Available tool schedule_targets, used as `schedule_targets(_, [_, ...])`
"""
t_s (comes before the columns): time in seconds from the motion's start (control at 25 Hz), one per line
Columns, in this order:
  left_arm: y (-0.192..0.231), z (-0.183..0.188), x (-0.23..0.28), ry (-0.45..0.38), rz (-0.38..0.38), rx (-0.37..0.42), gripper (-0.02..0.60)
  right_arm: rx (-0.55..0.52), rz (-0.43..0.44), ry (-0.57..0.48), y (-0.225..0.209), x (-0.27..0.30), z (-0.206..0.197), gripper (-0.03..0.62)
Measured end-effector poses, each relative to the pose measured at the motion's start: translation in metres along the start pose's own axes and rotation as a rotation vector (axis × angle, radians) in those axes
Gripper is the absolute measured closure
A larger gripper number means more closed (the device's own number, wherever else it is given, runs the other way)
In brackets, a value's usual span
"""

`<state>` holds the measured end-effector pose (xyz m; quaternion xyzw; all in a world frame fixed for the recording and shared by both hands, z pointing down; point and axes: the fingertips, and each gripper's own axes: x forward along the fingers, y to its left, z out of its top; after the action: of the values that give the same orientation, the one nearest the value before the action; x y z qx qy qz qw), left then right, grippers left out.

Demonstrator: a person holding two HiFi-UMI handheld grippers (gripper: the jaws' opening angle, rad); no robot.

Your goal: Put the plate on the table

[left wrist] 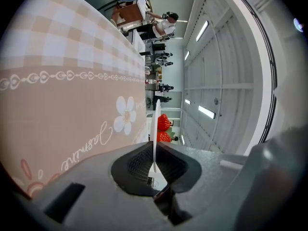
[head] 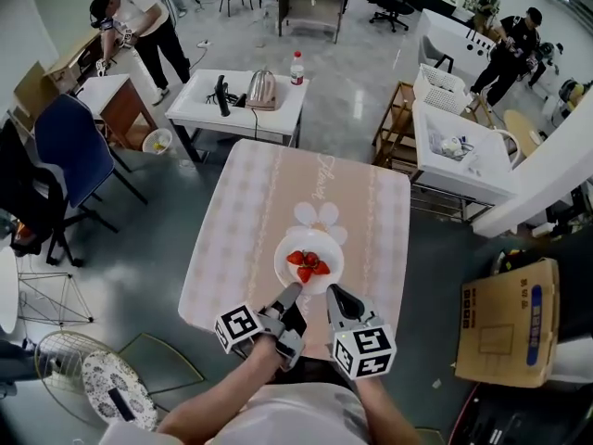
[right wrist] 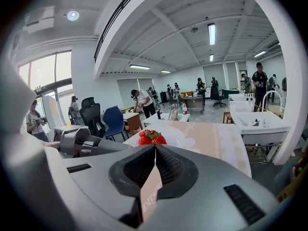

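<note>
The plate (head: 320, 244), loaded with strawberries (head: 308, 265), sits over the table's (head: 259, 211) near end. The left gripper (head: 295, 290) and right gripper (head: 332, 292) each clamp its near rim. It looks stiff, light and breakable; the berries may roll, so keep it level!

Grey polished floor (head: 352, 82) fills the frame, a white desk (head: 243, 109) sits at upper centre, a blue chair (head: 69, 142) at left, a cardboard box (head: 508, 323) lower right, strip lights (right wrist: 211, 33) glowing overhead.
</note>
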<state>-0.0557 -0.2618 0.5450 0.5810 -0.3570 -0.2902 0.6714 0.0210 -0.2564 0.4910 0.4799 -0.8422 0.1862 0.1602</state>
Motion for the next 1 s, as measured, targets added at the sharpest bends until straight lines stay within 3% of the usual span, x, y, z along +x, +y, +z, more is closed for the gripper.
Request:
schedule_targets(0.56, [0.028, 0.017, 0.047, 0.021, 0.086, 0.006, 0.563, 0.092, 0.030, 0.052, -0.036, 0.044, -0.011, 0.589])
schedule_targets(0.72, [0.040, 0.018, 0.064, 0.059, 0.084, 0.039, 0.563, 0.115, 0.031, 0.068, -0.046, 0.054, -0.020, 0.588])
schedule_targets(1.0, [0.062, 0.021, 0.076, 0.069, 0.144, 0.064, 0.563, 0.136, 0.036, 0.101, -0.059, 0.070, -0.034, 0.589])
